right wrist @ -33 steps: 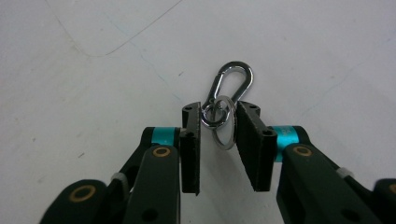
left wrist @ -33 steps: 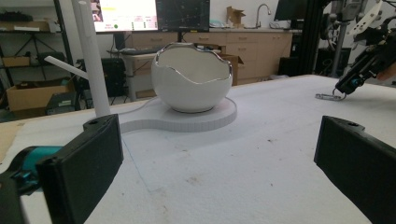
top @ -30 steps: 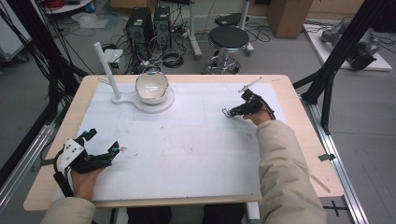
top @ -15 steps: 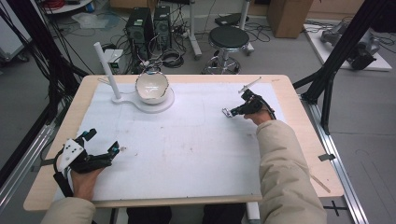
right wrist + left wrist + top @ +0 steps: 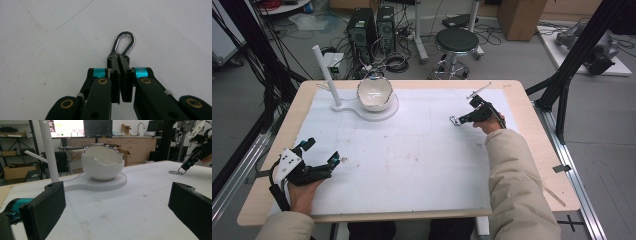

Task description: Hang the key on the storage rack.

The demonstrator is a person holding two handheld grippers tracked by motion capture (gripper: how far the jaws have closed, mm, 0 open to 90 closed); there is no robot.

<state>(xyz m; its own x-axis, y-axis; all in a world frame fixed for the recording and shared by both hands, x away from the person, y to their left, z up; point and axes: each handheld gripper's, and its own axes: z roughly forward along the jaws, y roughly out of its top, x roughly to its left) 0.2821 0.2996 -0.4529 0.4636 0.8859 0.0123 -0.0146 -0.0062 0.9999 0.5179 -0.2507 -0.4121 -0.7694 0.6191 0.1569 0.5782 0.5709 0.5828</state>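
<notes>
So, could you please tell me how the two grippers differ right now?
The left gripper is open with nothing between its jaws; the right gripper is shut on a carabiner. The left sits at the table's near left corner, the right farther out on the right. Both are hand-held just above the white mat.

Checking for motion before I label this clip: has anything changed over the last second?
Nothing visibly changed. The right gripper stays shut on the carabiner at the mat, the left gripper stays open near the front-left edge, and the white bowl sits on its stand as before.
</notes>
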